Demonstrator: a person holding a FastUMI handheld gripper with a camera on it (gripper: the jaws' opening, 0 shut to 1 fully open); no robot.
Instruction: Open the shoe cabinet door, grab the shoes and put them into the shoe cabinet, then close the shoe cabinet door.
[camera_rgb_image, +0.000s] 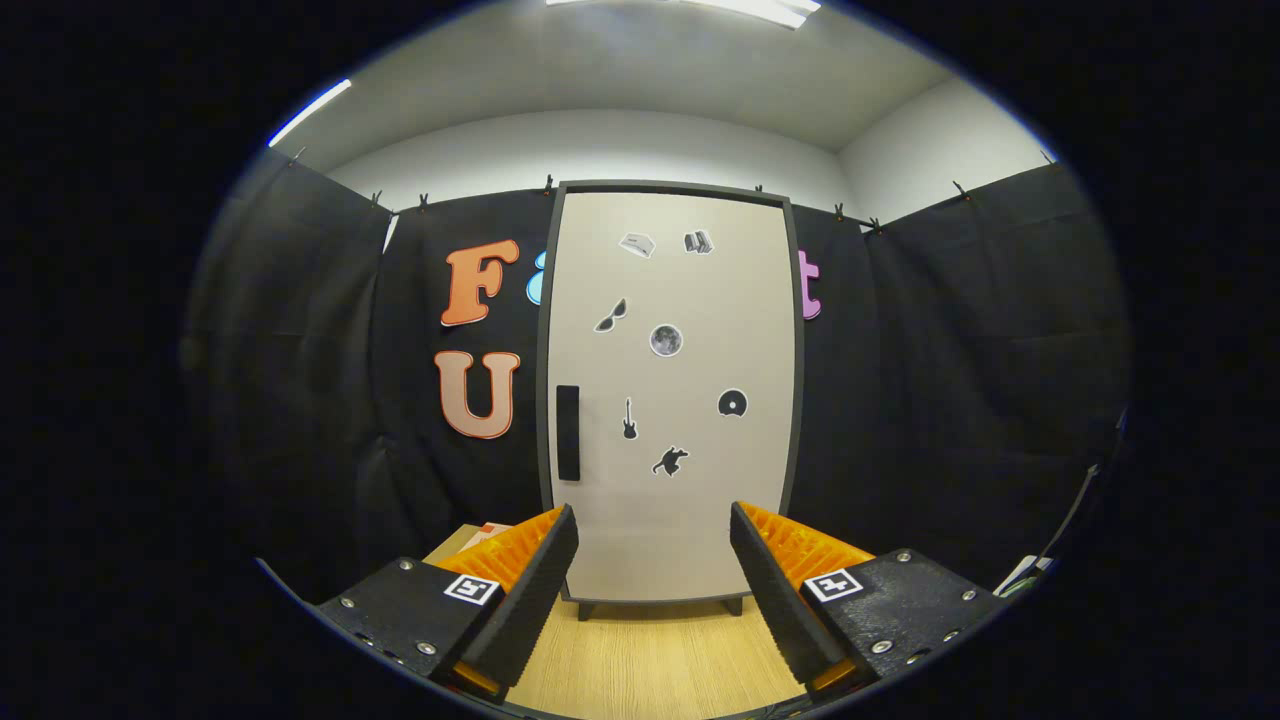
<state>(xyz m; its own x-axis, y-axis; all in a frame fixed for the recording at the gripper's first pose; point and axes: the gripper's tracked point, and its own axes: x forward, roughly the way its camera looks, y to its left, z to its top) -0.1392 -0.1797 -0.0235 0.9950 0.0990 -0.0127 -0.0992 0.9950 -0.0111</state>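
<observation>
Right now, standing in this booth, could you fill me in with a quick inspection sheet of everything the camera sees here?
Surface: light wooden floor, bare ahead of the fingers.
Job's things: shoe cabinet stands upright beyond the fingers on short feet; its door is closed, with a dark handle near one edge and small stickers on it.
Clutter: something flat and pale lies beside the cabinet base, too hidden to identify.
Grippers: hand-held gripper is open, holding nothing, fingers aimed at the cabinet's lower part.
Cables: nothing seen.
Surroundings: black cloth wall clipped up behind, white room walls, ceiling light.
</observation>
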